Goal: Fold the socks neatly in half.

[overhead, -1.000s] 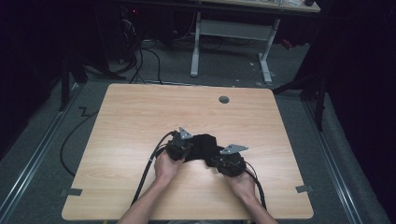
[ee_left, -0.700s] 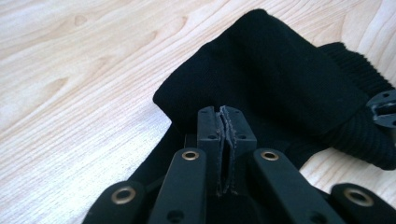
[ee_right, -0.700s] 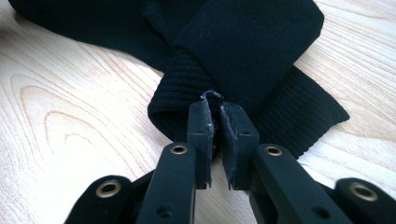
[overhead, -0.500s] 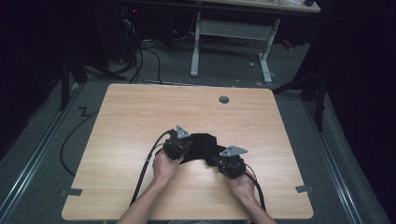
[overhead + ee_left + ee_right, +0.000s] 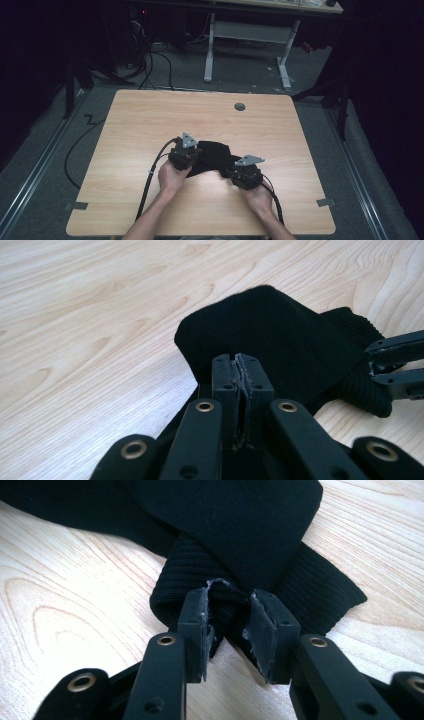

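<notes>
A black knit cloth [image 5: 215, 152] with a ribbed cuff [image 5: 320, 587] lies crumpled on the wooden table [image 5: 150, 120], between both hands. My left gripper [image 5: 241, 360] is shut on one edge of the cloth [image 5: 280, 325], which folds up and away from the pinched tips. In the high view, that gripper [image 5: 196, 157] is at the cloth's left side. My right gripper [image 5: 231, 597] has just been opening. Its jaws stand apart with a bunched fold of the cuff between the tips. It sits at the cloth's right side [image 5: 232, 169], and its jaws [image 5: 395, 365] reach in from the right in the left gripper view.
A round cable hole [image 5: 240, 106] sits near the table's far edge. Grey tape marks [image 5: 76, 205] [image 5: 325, 202] are stuck near the front corners. Black cables [image 5: 150, 185] trail from the grippers over the table. A white desk frame [image 5: 210, 50] stands on the floor beyond.
My left gripper has shifted a little to the left and up, taking the cloth's edge with it. The right hand has stayed where it was.
</notes>
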